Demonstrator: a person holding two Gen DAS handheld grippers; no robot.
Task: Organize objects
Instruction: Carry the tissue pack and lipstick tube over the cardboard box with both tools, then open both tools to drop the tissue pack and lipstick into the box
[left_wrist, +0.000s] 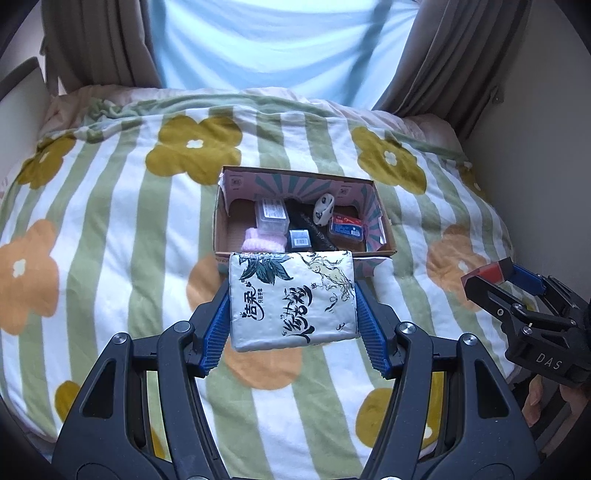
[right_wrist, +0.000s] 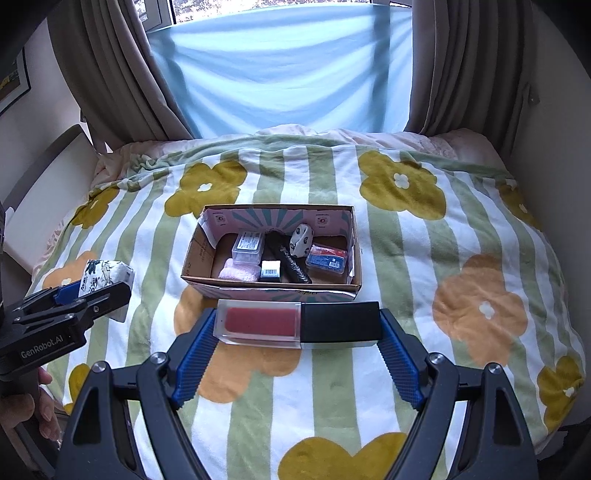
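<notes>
While both tools hover loaded over the bed (right_wrist: 424, 236), the cardboard box (right_wrist: 271, 247) sits mid-blanket, part full.
Largest first: box is light card, open-topped, walls flex, so drop items in, don't push on it. Left tool (left_wrist: 293, 310) clamps a tissue pack (left_wrist: 293, 301) across its short sides, just short of the box's near wall; soft, light, slick film wrap, squashes under load, so mid-body hold suits it. Right tool (right_wrist: 297, 325) pinches a lip gloss tube (right_wrist: 299, 323) end to end, also near the front wall; rigid, smooth, likely to pivot or pop out, crackable clear half. Free floor shows at the box's left.
</notes>
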